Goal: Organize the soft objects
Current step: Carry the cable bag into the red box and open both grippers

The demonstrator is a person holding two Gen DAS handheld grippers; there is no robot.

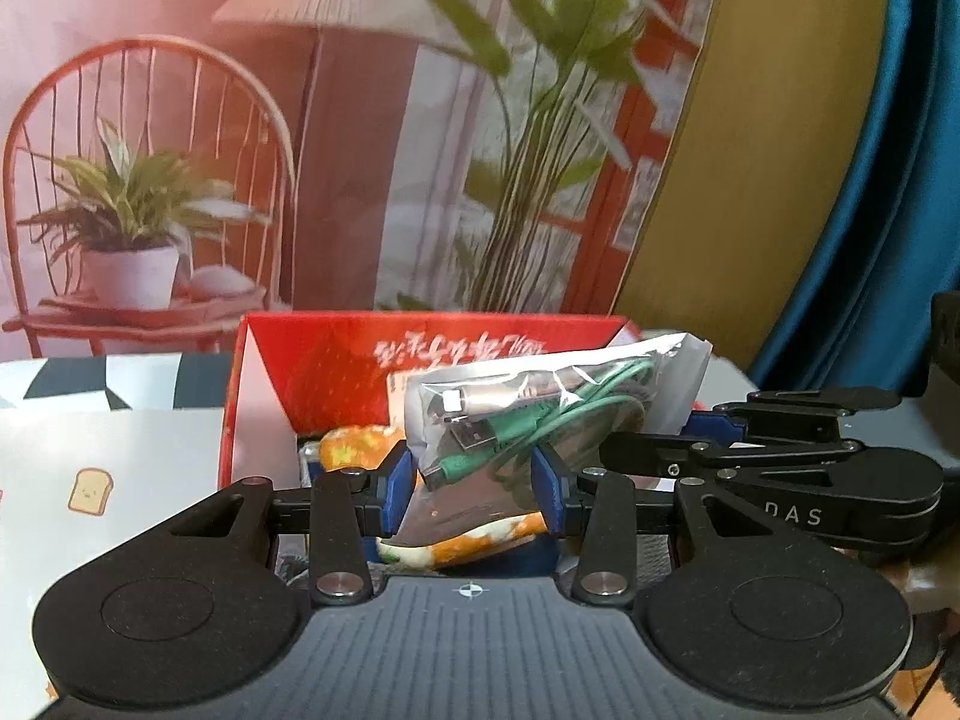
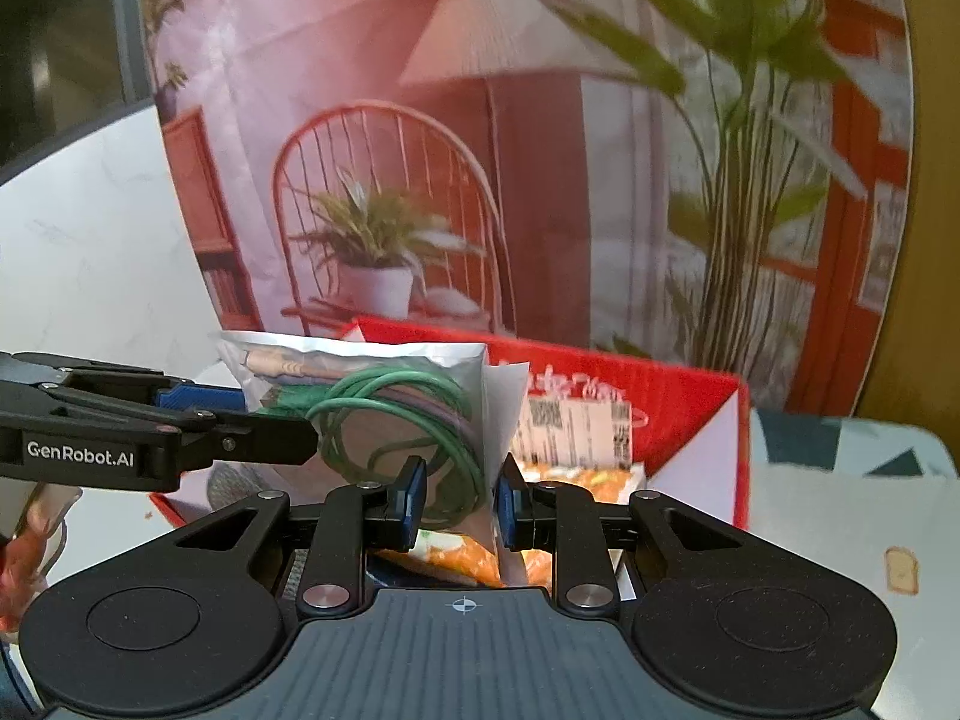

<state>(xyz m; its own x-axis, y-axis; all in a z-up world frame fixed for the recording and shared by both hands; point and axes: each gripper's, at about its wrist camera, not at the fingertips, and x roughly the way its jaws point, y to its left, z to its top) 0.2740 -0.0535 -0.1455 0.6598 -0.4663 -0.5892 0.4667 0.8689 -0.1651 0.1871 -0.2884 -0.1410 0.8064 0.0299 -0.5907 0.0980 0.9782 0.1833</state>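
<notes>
Both tongs (image 1: pixel 474 480) (image 2: pixel 459 501) grip cable bag (image 1: pixel 540 408), toast sticker (image 2: pixel 902 570) right view only

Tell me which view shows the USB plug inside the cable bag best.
The left wrist view: the bag faces it, with the dark USB plug clear through the plastic. The right wrist view shows mostly the green cable coil; the plug is not discernible there.

Printed backdrop (image 1: pixel 252 138): red chair, lamp, plants; teal curtain (image 1: pixel 870 192) beside.
</notes>
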